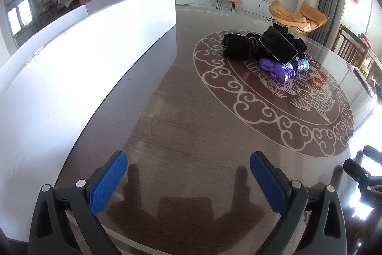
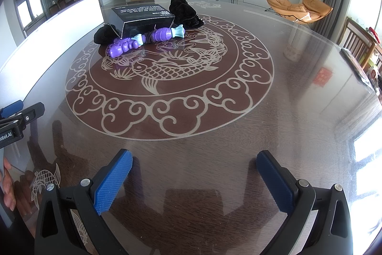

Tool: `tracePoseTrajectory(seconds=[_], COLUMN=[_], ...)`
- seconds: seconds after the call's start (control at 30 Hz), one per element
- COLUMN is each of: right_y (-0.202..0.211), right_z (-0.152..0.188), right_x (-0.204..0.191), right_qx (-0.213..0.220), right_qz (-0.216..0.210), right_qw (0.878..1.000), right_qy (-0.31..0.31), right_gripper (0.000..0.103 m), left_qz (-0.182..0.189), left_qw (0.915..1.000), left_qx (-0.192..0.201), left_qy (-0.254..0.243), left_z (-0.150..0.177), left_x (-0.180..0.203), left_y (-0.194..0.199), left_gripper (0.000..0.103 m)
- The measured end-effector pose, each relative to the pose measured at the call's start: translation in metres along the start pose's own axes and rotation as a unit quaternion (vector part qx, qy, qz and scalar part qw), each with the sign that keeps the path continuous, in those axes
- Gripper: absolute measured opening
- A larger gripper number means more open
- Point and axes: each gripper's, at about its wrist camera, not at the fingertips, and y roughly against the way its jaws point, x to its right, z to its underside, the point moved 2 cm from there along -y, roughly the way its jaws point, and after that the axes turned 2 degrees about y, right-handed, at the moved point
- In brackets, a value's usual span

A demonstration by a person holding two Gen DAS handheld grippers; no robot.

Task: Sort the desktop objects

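Box (image 2: 143, 16) rests atop the toy (image 2: 145, 40), on the table (image 2: 238, 123). Cloth items (image 2: 185, 11) lie behind and beside, apparently touching it. Board (image 1: 71, 59) stands left.

One black box (image 2: 143, 16), two purple toys (image 2: 124, 47)

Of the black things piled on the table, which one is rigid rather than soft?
The black box, flat-sided with white print, propped over the purple toy; the other black items are fuzzy fabric.

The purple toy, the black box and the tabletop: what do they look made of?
Purple toy: likely moulded plastic, glossy with highlights. Black box: probably printed cardboard, with sharp folded edges and white text. Tabletop: dark wood, seemingly under glass, since it mirrors the room.
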Motion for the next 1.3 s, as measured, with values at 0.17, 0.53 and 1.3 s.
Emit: tracePoseTrajectory(seconds=[0.17,0.53,1.3], right_y=[0.001,-0.086,-0.044], right_z=[-0.025,-0.218,-0.125], right_x=[-0.002,-0.040,-0.017], right_qx=[0.039,0.022,-0.019], right_qz=[-0.029,-0.071,-0.106], right_qw=[0.999,0.994,0.990], right_qy=[0.001,-0.077,-0.093], right_gripper=[0.103,0.103,0.091], left_qz=[0.011,0.004,0.012], left_qw=[0.9996,0.9998,0.9997], left_qx=[-0.008,-0.012,-0.009], left_qy=[0.023,0.014,0.021], left_z=[-0.001,-0.001,0.000], left_x=[-0.007,-0.004,-0.009], left_y=[-0.005,-0.008,-0.004], left_gripper=[0.103,0.103,0.103])
